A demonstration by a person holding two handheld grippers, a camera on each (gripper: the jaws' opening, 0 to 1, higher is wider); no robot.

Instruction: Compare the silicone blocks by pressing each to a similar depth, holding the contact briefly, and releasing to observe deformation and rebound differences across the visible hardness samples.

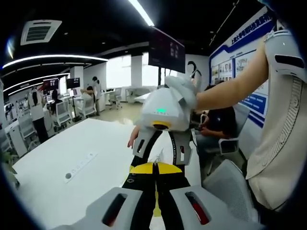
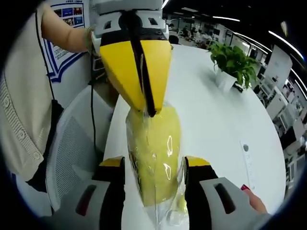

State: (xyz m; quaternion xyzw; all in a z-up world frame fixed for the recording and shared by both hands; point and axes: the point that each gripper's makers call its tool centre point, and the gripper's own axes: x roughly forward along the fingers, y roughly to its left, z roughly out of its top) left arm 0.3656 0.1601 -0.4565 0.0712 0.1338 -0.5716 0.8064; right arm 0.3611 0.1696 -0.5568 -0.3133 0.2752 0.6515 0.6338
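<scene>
Over the white table [image 2: 225, 120], the two grippers meet nose to nose around a yellow silicone block [image 2: 156, 158] wrapped in clear plastic film. In the right gripper view, the right gripper [image 2: 154, 165] rises from 6 o'clock with its jaws apart, one on each side of the block; whether their pads touch the film cannot be told. The left gripper [image 2: 146, 108] comes down from 12 o'clock, its yellow jaw tips drawn together and pinching the top edge of the wrapped block. A potted green plant [image 2: 232, 62] stands on the table toward 2 o'clock, and a white power strip [image 2: 248, 158] lies flat toward 4 o'clock. A grey mesh chair [image 2: 76, 143] sits beside the table at 8 o'clock.

In the left gripper view, the left gripper [image 1: 154, 167] reaches up from 6 o'clock to the right gripper [image 1: 163, 143] at centre, held by a person's hand [image 1: 184, 93] coming in from 2 o'clock. The block is mostly hidden between them there.
</scene>
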